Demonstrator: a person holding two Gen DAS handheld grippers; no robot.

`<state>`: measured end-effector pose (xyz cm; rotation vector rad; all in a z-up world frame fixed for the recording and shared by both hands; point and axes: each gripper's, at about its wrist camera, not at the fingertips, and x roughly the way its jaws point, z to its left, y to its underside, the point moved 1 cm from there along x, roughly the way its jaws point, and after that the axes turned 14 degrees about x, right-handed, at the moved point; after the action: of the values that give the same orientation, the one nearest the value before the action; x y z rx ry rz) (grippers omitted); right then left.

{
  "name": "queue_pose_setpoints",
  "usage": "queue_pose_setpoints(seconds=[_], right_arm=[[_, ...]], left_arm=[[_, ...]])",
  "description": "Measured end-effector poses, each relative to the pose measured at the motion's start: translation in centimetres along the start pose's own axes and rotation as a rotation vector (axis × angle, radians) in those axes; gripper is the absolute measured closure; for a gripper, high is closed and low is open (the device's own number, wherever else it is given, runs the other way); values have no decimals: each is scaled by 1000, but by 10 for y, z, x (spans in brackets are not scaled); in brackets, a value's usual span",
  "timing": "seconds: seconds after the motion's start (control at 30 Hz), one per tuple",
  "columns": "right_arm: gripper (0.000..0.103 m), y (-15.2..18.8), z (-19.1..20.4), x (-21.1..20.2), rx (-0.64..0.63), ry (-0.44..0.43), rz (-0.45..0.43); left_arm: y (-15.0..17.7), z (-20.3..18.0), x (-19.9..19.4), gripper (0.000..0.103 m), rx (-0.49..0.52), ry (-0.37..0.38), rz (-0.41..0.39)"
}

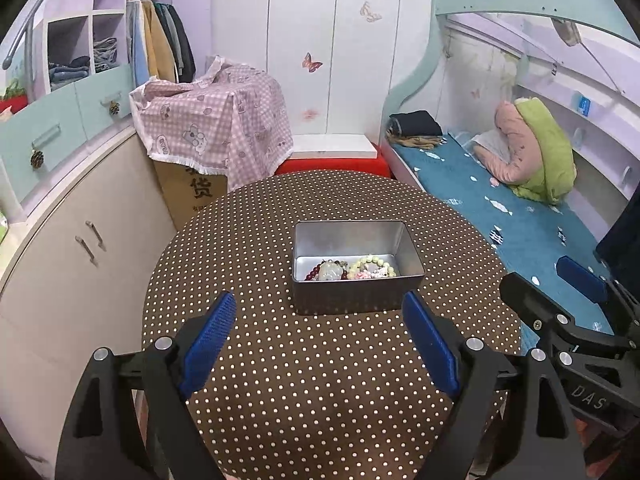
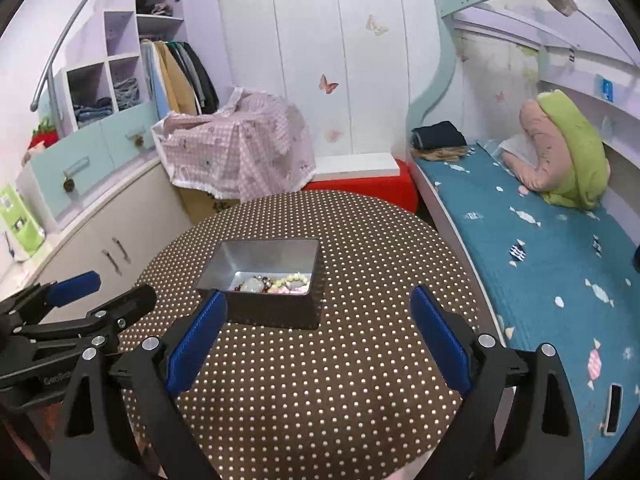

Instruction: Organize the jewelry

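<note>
Bedroom, polka-dot round table [image 1: 280, 380]: open metal tin [image 1: 356, 268] at frame centre holding bead bracelets [image 1: 372, 267], light, slippery, loosely strung; lift by a strand. Left gripper [image 1: 320, 344] and right gripper [image 2: 320, 344] spread wide, empty.

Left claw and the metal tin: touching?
Apart. The left wrist view shows the left claw open and empty, with a strip of dotted tablecloth visible between its fingertips and the near wall of the metal tin.

Polka-dot table [image 1: 320, 360] — blue bed [image 1: 520, 216], gingham cloth [image 1: 216, 120]
</note>
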<state>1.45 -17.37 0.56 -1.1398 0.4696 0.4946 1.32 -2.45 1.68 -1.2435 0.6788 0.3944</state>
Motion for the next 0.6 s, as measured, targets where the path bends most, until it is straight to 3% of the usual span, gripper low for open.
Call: queue_pose_setpoints(seconds=[0.6], right_arm=[[13, 8, 1, -4, 35, -16, -10]], left_arm=[[6, 5, -2, 20, -13, 8, 14]])
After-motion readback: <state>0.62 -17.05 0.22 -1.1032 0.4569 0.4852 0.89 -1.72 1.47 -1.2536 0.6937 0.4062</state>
